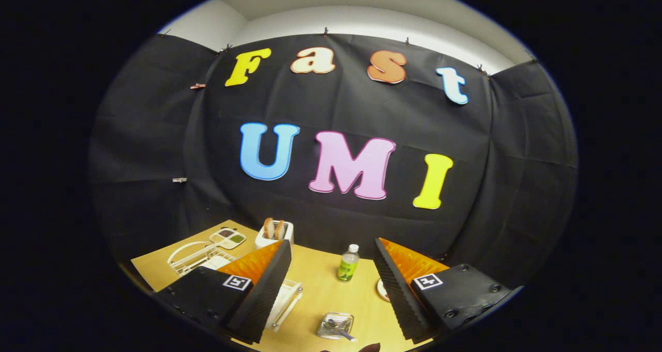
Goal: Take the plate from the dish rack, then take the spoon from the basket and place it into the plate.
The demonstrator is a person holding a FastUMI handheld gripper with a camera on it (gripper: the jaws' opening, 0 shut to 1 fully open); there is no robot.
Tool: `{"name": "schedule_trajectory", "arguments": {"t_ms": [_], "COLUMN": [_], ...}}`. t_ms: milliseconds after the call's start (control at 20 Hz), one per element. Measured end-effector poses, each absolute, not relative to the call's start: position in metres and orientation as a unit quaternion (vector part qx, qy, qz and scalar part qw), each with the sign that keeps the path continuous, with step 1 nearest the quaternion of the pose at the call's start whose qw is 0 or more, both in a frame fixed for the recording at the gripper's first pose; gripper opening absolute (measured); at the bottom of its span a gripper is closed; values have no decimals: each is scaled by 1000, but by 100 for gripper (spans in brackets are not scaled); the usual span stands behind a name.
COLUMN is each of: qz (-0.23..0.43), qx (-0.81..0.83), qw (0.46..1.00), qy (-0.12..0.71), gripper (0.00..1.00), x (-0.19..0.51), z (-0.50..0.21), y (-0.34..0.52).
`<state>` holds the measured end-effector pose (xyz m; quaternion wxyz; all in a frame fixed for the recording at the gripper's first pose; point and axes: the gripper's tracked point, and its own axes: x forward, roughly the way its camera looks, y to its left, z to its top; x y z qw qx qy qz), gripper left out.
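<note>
Gripper view: the hand-held gripper (331, 285) is held high over the bench (320, 295) with its fingers spread wide apart and nothing between them.

Taking the green-labelled bottle (348, 263) as the landmark, standing on the bench in the gap between the fingers: the white wire dish rack (199, 259) lies well off to the bottle's left, beyond the left finger and partly hidden by it. I cannot make out a plate in the rack from here; the wire hoops are small and blurred. A white holder (275, 233) with two brownish items stands left of and behind the bottle, near the wall. Nearer the camera than the bottle, just right of the left finger, sits a small clear basket (335, 325) with what looks like the spoon (342, 332) lying in it, handle angled toward the right. A white framed object (286, 300) lies left of that basket, partly under the left finger.

Judged from this, the first step is not yet begun: the rack lies to the left and forward of the gripper, so the coming move calls for swinging left and descending.
</note>
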<state>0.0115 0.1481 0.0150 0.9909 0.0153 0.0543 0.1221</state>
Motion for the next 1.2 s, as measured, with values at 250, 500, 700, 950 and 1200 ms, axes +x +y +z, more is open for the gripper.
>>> {"name": "schedule_trajectory", "arguments": {"t_ms": [250,500,700,950,1200], "qz": [181,179,167,121,64], "qx": [43,78,93,76,40], "qw": [970,934,910,885,863], "qy": [159,301,369,444,500], "gripper": [98,98,97,86,65], "x": [20,33,52,75,82], "z": [-21,-83,-131,-197,-244], "y": [245,317,362,391,394]}}
